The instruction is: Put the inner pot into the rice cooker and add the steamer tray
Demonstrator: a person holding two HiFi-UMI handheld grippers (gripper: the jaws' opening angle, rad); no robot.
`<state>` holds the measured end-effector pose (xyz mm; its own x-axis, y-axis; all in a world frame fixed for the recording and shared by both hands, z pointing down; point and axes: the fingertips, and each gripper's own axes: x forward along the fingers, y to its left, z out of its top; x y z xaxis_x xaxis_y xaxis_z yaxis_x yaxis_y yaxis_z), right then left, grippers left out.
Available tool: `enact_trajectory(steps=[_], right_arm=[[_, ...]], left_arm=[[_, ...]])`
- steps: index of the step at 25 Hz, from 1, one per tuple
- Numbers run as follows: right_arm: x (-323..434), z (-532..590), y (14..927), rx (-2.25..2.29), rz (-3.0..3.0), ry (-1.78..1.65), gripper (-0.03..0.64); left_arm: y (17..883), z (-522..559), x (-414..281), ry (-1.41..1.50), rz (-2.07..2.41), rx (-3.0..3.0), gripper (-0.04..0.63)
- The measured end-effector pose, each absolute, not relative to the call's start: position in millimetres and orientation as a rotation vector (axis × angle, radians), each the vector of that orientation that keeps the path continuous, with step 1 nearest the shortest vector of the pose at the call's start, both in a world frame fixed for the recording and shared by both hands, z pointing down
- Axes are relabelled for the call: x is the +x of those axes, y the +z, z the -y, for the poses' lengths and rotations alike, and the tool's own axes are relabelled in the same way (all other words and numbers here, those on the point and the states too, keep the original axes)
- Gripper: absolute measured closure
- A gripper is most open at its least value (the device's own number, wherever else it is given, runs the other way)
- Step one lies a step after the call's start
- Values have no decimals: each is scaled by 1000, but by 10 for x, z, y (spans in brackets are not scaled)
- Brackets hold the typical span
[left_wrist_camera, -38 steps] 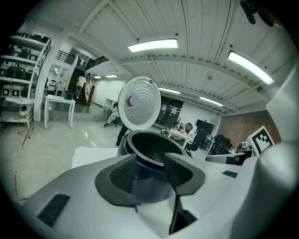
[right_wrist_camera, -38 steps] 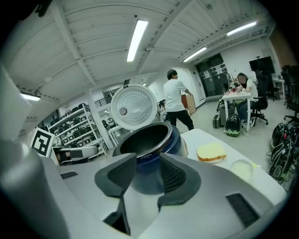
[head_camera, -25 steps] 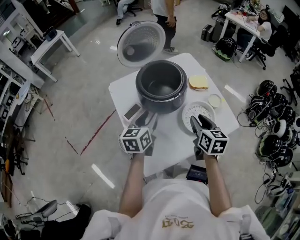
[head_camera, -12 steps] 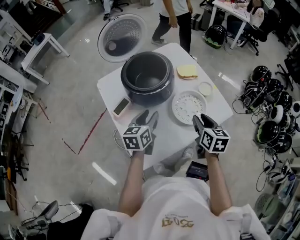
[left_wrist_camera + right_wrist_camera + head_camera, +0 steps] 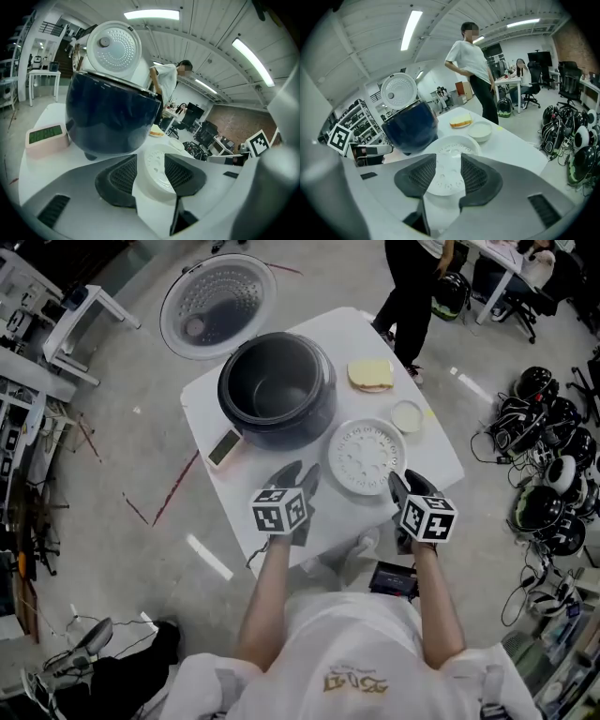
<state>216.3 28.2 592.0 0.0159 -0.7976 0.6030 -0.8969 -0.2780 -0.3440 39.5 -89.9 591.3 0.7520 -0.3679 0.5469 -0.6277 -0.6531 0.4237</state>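
Note:
The dark rice cooker (image 5: pixel 277 390) stands on the white table (image 5: pixel 431 460) with its round lid (image 5: pixel 217 304) swung open behind it. Its inside is dark; I cannot tell an inner pot apart from the body. The white perforated steamer tray (image 5: pixel 367 456) lies flat to the right of the cooker. My left gripper (image 5: pixel 295 479) is open over the table's near edge, in front of the cooker (image 5: pixel 112 117). My right gripper (image 5: pixel 401 486) is open just short of the tray (image 5: pixel 454 147). Nothing is between either pair of jaws; the tray (image 5: pixel 156 176) shows beyond the left gripper (image 5: pixel 150 159).
A small white bowl (image 5: pixel 408 415) and a yellow sponge-like pad (image 5: pixel 371 375) lie behind the tray. A pink device with a green screen (image 5: pixel 225 446) sits left of the cooker. A person (image 5: pixel 471 61) stands at the table's far side. Helmets (image 5: pixel 548 474) lie on the floor at the right.
Both grippers have moved forward and down toward the table, staying open. The person beyond the table has walked to the right.

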Motion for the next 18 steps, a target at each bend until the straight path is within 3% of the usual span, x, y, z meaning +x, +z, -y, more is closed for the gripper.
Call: enact_trajectory(steps=[18], right_arm=[[2740,-114,6756,2001,1772,1282,439]], left_arm=[[6734,964,847,634,801,2151,395]])
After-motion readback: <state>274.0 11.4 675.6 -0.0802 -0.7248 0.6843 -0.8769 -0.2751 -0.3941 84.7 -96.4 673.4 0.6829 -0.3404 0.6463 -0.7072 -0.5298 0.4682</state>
